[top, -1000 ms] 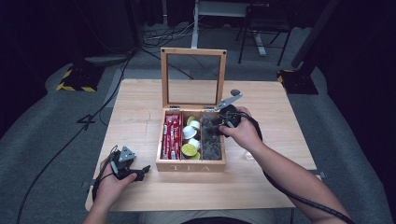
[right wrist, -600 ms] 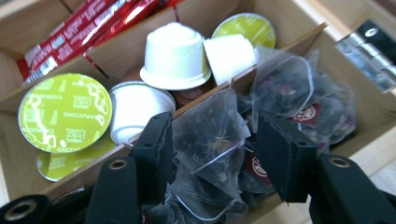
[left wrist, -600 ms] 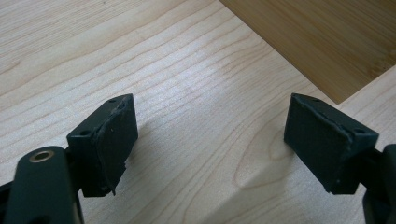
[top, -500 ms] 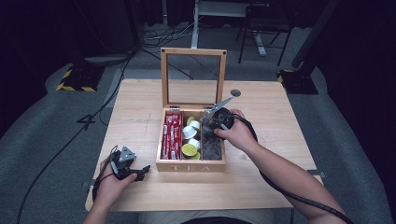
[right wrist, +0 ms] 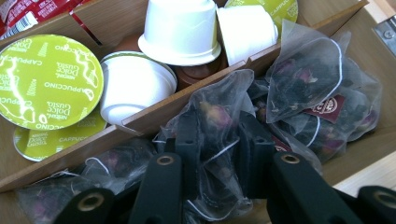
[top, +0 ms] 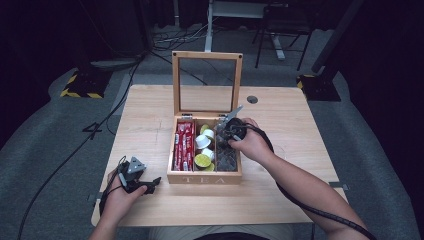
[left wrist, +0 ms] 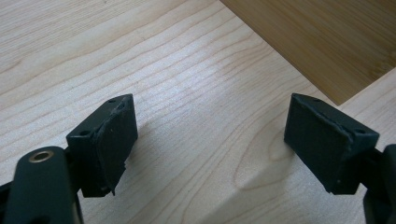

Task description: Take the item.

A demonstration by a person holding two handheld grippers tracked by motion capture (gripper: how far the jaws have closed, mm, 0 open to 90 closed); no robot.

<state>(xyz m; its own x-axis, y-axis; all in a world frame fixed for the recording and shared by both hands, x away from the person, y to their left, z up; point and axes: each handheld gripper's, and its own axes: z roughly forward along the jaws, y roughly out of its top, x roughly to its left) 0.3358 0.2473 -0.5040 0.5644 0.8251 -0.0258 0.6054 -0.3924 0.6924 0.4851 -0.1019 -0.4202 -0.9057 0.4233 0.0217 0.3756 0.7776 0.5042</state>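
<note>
A wooden tea box stands mid-table with its glass lid raised. Its right compartment holds clear mesh tea bags of dark leaves. My right gripper reaches down into that compartment. Its jaws have just been closing, and the right gripper is now shut on one tea bag, which is pinched between the pads. My left gripper rests near the table's front left, beside the box. In the left gripper view, the left gripper is open over bare wood with nothing between its jaws.
Red packets fill the left compartment. White and green-lidded coffee capsules fill the middle one. A thin wooden divider runs beside the gripped bag. The raised lid stands behind the box. The table has a round hole.
The right hand has edged slightly left and lower into the box's right compartment. The left hand has not moved.
</note>
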